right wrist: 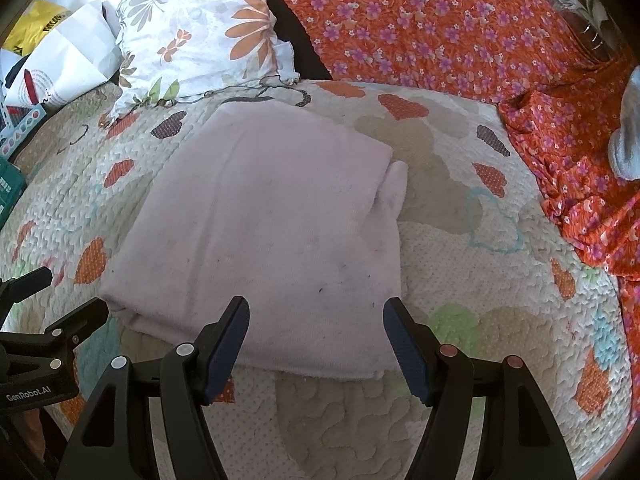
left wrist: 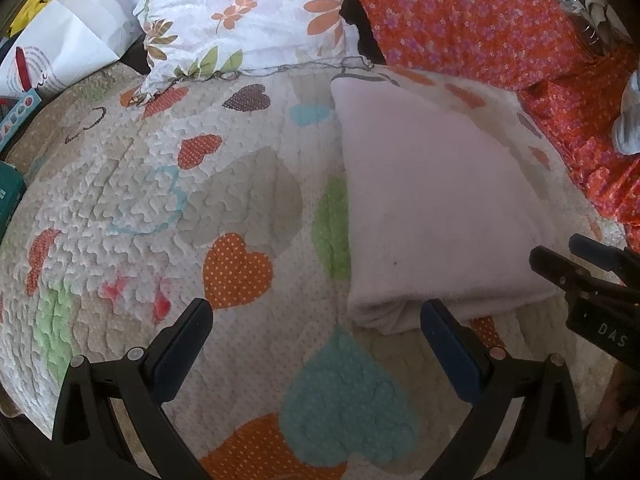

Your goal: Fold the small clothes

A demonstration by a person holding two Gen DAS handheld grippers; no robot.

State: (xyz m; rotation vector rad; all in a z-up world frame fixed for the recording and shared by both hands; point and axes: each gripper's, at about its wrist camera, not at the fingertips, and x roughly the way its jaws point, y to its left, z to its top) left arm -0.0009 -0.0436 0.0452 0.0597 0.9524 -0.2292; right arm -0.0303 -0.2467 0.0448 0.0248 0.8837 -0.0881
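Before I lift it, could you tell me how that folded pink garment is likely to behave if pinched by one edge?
The pink garment looks soft and knitted, so it would probably droop and partly unfold. It seems light, lying flat on the quilt. Its fuzzy surface should grip well rather than slip in the open right claw.
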